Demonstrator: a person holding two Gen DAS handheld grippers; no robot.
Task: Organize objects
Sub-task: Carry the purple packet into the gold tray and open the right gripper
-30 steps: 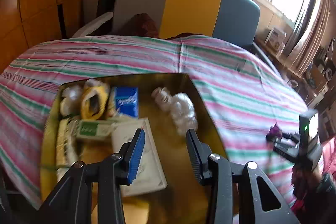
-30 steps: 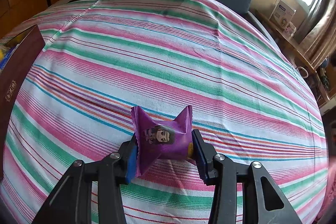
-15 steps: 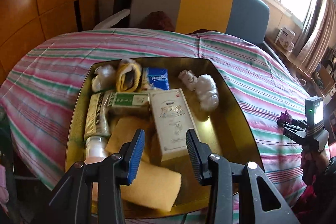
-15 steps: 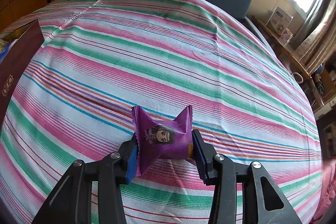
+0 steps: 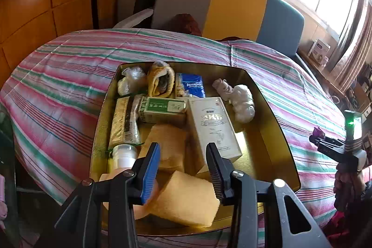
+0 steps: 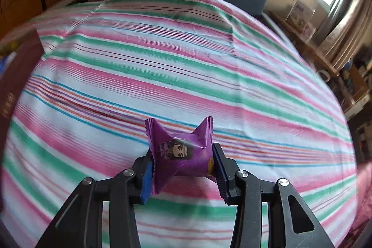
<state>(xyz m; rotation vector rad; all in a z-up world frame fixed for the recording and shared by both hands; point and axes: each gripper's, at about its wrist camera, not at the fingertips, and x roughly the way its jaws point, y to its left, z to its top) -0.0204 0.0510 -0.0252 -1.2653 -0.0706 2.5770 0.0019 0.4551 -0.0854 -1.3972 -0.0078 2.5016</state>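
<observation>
Right wrist view: right gripper (image 6: 182, 163) pinches a purple foil snack packet (image 6: 180, 150) (2 pads pressing); left gripper (image 5: 183, 163) hangs empty, jaws apart, over a gold rectangular tray (image 5: 274, 131).

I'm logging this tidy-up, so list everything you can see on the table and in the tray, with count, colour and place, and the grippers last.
tray: one, gold, on the cloth
cloth: one, pink, green and white stripes, over the table
white box: one, tray centre
green box: one, left of the white box
tissue pack: one, blue, tray back
rolled towel: one, yellow, left of the tissue pack
white bundles: a cluster, tray right
sponges: two, yellow, tray front
jar: one, white lid, tray front left
chair: one, grey, yellow and blue, behind the table
snack packet: one, purple, in the right gripper
left gripper: over the tray front, holds nothing
right gripper: shut on the snack packet, above the cloth
</observation>
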